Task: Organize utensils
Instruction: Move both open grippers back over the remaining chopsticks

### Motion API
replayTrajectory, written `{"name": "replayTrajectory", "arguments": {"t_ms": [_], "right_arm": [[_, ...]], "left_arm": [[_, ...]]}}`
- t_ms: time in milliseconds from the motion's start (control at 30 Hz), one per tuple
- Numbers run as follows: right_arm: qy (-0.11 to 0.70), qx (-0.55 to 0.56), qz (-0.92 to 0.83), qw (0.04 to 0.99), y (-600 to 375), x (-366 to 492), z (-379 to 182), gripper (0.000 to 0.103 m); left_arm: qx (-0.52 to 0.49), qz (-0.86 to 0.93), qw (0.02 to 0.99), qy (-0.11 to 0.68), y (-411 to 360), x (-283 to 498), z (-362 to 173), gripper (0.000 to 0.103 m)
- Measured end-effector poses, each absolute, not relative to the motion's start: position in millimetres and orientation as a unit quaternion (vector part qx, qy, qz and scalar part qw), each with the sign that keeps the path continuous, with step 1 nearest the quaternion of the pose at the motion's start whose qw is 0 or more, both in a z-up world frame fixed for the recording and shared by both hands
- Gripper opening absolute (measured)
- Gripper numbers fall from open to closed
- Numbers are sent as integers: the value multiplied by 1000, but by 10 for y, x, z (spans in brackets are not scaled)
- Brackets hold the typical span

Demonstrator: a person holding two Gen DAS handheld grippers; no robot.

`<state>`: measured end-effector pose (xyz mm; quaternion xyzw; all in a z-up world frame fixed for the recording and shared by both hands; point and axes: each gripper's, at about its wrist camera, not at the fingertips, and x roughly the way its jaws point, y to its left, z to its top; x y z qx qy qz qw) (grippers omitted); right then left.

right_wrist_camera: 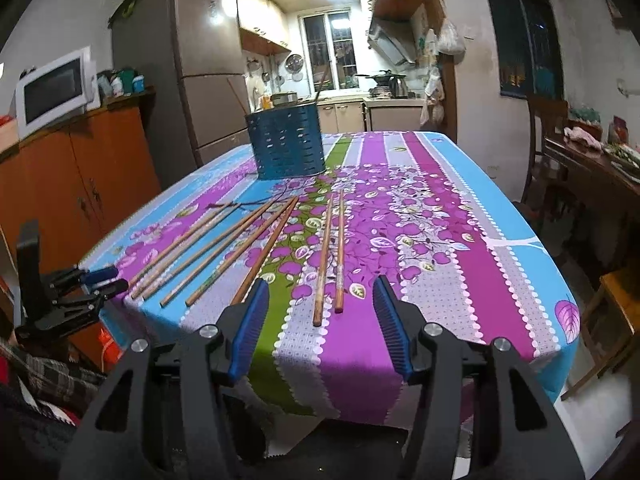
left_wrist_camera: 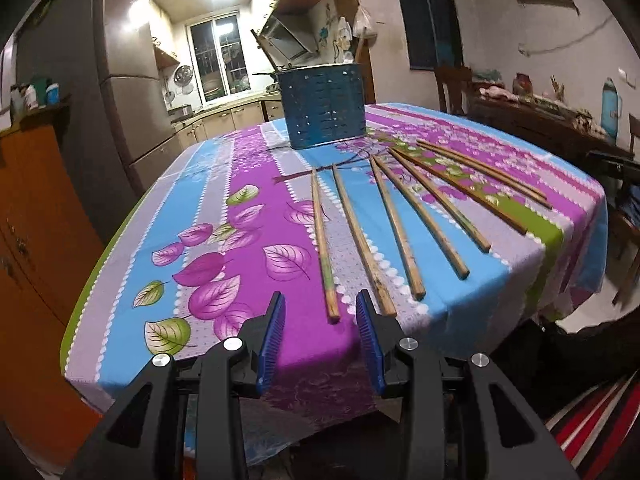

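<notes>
Several wooden chopsticks point(left_wrist_camera: 400, 228) lie fanned out on the flowered tablecloth point(left_wrist_camera: 208, 208), their thick ends toward me. A blue perforated utensil holder point(left_wrist_camera: 324, 106) stands upright behind them. My left gripper point(left_wrist_camera: 321, 308) is open and empty at the table's near edge, its jaws either side of the leftmost chopstick's end point(left_wrist_camera: 330, 304). In the right wrist view the chopsticks point(right_wrist_camera: 248, 248) and holder point(right_wrist_camera: 288, 144) show again. My right gripper point(right_wrist_camera: 320, 292) is open and empty, its jaws flanking the ends of a pair of chopsticks point(right_wrist_camera: 330, 256).
An orange cabinet point(right_wrist_camera: 80, 184) with a microwave point(right_wrist_camera: 52, 92) stands left of the table. A fridge point(right_wrist_camera: 200, 64) and kitchen lie beyond. A dark wooden table point(right_wrist_camera: 592, 176) and chairs stand to the right. The left gripper point(right_wrist_camera: 80, 284) shows at the table's left corner.
</notes>
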<state>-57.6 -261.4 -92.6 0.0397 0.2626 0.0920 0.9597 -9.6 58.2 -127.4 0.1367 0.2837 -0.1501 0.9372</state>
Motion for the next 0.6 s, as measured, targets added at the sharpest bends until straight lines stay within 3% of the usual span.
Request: {"name": "replayTrajectory", "arguments": {"t_ms": [200,433,600], "right_arm": [[267,-8,109,957,-2405,-611,-1037,44],[277,-34,88,956,-2330,-481,-1201,22],[297,-34,78,951,-2358,-329,-1380,16]], "left_arm": [[131,-144,939,283,590,-60,-1338,38],[117,-154,943,272,594,-26,-1368,19],[109,-155,946,264,593,-35,-1387,18]]}}
